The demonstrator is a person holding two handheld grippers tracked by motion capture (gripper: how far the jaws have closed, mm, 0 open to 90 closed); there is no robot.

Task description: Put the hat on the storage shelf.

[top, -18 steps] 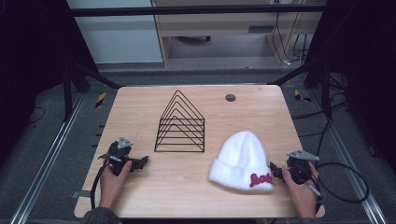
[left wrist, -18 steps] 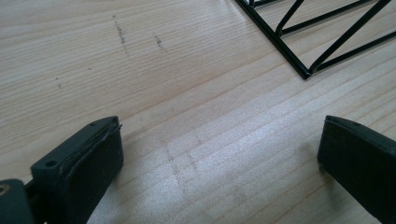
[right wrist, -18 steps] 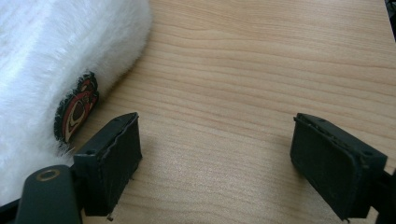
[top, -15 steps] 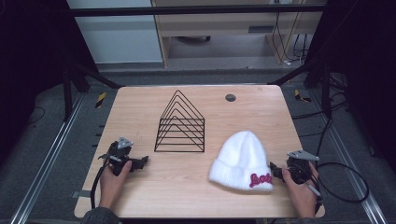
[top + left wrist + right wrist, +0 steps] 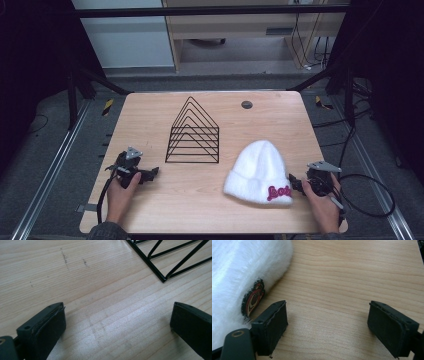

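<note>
Hat: white fuzzy beanie lying flat near the surface's front right corner, its cuff with red embroidered lettering toward the front edge.
Right gripper: right gripper sits just beside the hat's cuff by the right front edge; its fingers stand wide apart with nothing but bare wood between them, one finger close against the fluffy brim.
Left gripper: left gripper rests near the front left corner, fingers spread wide over bare wood, well apart from the hat.
Step in hand: judged an approach, the hat not yet gripped.
Next move: likely slide the right fingers over the cuff and pinch the soft knit; the pile is thick, so a deep bite seems needed.
Surface: pale wood-grain surface, smooth, faintly scuffed.
Rack: black wire rack of nested house-shaped frames, thin and rigid, standing mid-surface behind both grippers.
Far edge: small dark round cap near the back edge.
</note>
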